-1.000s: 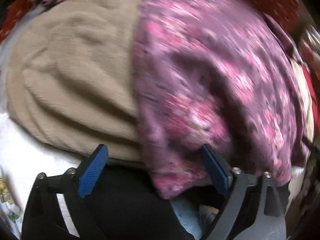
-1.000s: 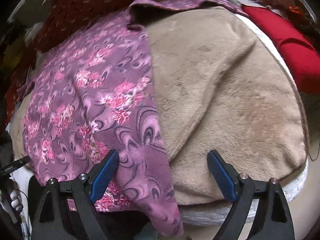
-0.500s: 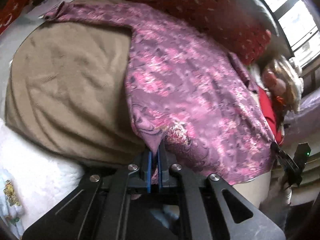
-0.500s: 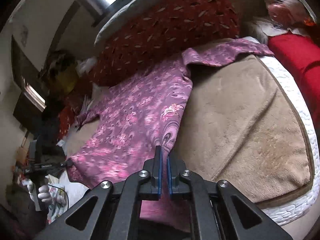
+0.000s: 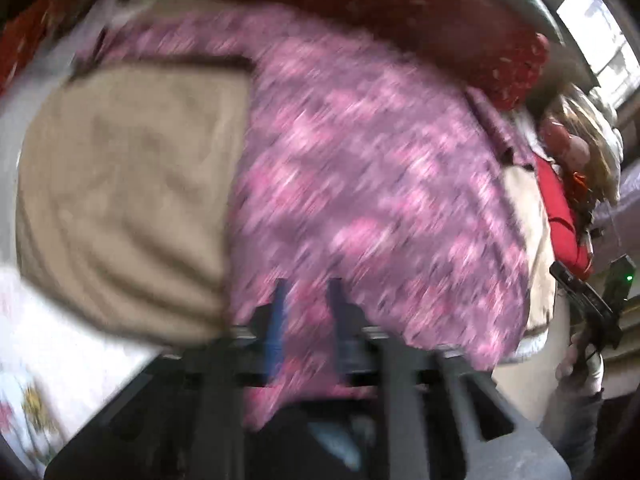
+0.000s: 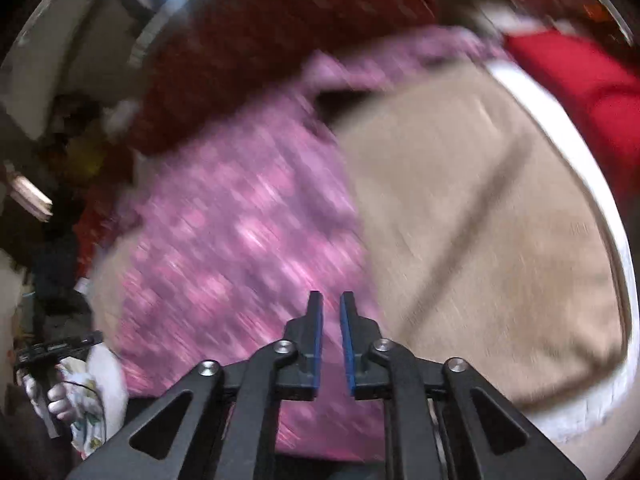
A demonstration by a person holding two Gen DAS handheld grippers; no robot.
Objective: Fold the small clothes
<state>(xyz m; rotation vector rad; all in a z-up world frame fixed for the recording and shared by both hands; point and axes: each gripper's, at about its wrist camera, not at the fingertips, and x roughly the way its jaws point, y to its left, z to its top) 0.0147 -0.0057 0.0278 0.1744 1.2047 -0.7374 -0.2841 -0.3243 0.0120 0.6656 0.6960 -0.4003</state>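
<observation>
Shirt (image 5: 360, 184), purple floral, lies spread over the tan blanket (image 5: 128, 200), hem at its near edge. Left gripper (image 5: 306, 312) and right gripper (image 6: 330, 320) are both opening, nothing pinched, fabric just behind their pads.

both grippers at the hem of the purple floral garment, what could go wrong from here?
1. Left gripper and right gripper jaws are opening with purple floral garment cloth seen between them; the hem may drop.
2. The garment lies on a loose beige blanket; a regrasp might pinch it too.
</observation>
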